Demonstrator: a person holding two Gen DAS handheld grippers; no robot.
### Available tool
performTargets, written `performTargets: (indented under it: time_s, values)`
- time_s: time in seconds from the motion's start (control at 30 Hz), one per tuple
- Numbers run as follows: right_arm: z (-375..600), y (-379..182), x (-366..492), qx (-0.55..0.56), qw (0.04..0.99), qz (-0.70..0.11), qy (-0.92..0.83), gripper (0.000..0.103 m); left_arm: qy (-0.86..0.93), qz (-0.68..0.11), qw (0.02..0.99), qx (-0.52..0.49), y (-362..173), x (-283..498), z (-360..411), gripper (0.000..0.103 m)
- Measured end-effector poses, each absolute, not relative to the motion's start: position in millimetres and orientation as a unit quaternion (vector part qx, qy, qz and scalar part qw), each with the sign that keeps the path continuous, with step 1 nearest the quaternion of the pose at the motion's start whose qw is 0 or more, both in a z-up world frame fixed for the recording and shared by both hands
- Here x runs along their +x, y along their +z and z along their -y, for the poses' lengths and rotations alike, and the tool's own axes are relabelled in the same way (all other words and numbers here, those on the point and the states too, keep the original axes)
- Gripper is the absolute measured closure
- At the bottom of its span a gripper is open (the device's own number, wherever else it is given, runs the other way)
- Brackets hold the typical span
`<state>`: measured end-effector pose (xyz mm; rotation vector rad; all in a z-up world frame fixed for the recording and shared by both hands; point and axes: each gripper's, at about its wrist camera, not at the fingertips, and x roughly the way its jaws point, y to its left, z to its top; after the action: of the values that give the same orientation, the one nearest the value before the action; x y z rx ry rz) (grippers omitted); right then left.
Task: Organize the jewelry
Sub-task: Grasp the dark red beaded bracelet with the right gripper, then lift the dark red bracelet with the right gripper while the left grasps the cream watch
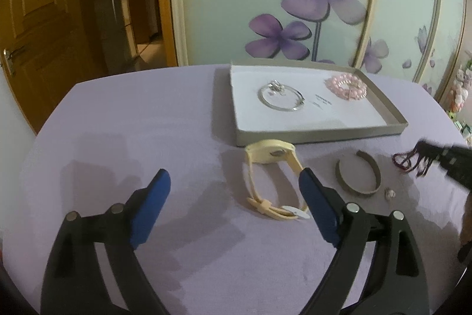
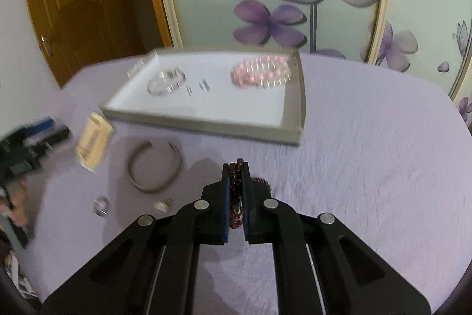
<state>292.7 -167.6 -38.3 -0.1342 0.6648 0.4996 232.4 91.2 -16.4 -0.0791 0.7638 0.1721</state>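
My left gripper [image 1: 234,175] stands open low over the lilac tablecloth. A cream watch [image 1: 274,182] lies between its blue fingers, close to the right one, and the pads are not touching it. My right gripper [image 2: 236,167] is shut on a dark red bead bracelet [image 2: 236,197], held just above the cloth. In the left wrist view that bracelet [image 1: 410,163] dangles from the right gripper [image 1: 427,155] at the right edge. A shallow grey tray [image 1: 324,135] behind holds a silver bangle [image 1: 280,98] and a pink bead bracelet [image 1: 346,86].
A grey open cuff [image 1: 358,176] lies right of the watch, with a small ring [image 1: 389,193] beside it. The right wrist view shows two small rings [image 2: 101,205] [image 2: 162,205] near the cuff [image 2: 155,167]. Flowered wall panels stand behind the table, and a wooden door is at the left.
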Motion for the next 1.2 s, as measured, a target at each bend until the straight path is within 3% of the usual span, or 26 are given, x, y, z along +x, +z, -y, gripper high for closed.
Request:
performTargets:
  time_s: [0.53, 0.7, 0.8, 1.2]
  values:
    - [181, 12, 272, -0.023, 0.924, -0.263, 0.275, 0.096, 0.085, -0.418, 0.904, -0.042, -45, 271, -67, 0.014]
    - [182, 10, 274, -0.021, 0.923, -0.268, 0.274, 0.096, 0.087, -0.432, 0.896, -0.054, -52, 279, -67, 0.051]
    - [183, 9, 273, -0.019, 0.923, -0.269, 0.274, 0.096, 0.085, -0.427, 0.898, -0.055, -51, 276, -69, 0.063]
    - [183, 13, 271, -0.016, 0.926, -0.259, 0.275, 0.096, 0.084, -0.401, 0.911, -0.039, -33, 257, -66, 0.065]
